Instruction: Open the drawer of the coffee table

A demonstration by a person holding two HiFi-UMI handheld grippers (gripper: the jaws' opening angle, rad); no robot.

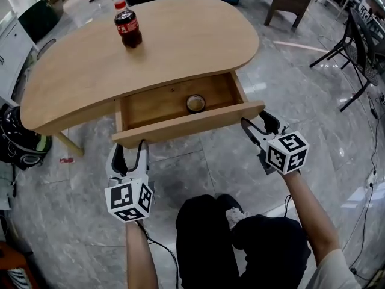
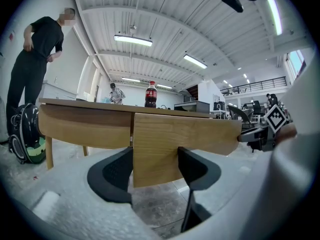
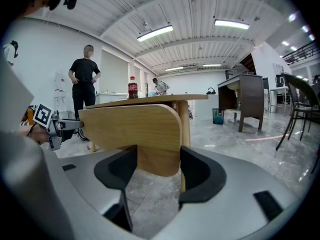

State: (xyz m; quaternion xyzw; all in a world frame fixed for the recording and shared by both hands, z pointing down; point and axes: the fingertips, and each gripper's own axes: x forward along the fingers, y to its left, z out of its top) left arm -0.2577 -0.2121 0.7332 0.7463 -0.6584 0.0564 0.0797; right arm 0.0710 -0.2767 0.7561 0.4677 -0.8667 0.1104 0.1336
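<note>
The room is a large hall with a grey marbled tile floor (image 1: pixel 198 167) and a ribbed white ceiling (image 3: pixel 190 9) carrying strip lights (image 3: pixel 155 33). The bench (image 1: pixel 180 41), a rounded pale-wood coffee table, is standing just ahead of both tongs. A cola bottle (image 1: pixel 127 27) is standing upright on its top, well beyond the left tongs (image 1: pixel 130 150). The drawer (image 1: pixel 174 104) is sitting pulled out towards the person, its front panel (image 1: pixel 186 127) reaching from one pair of tongs to the other.

The left tongs are gripping the left end of that panel, one jaw pressing on each face. The right tongs (image 1: pixel 257 124) are gripping the rounded right end the same way.

Only the head view is looking into the drawer, where a small round thing (image 1: pixel 195 103) is lying ahead of and between the two tongs; what it is cannot be told. That view is also showing a black bag (image 1: pixel 18 140) on the floor out to the left of the left tongs.

The gripper views are looking low and level instead, showing a person in black (image 3: pixel 85 76) standing beyond the bench. A second figure (image 2: pixel 116 91) is standing farther back. The right gripper view is adding a dark wooden desk (image 3: pixel 245 99) and a teal bin (image 3: pixel 217 115) off to the right of the right tongs. Each gripper view is catching the other tongs at the far end of the panel.
</note>
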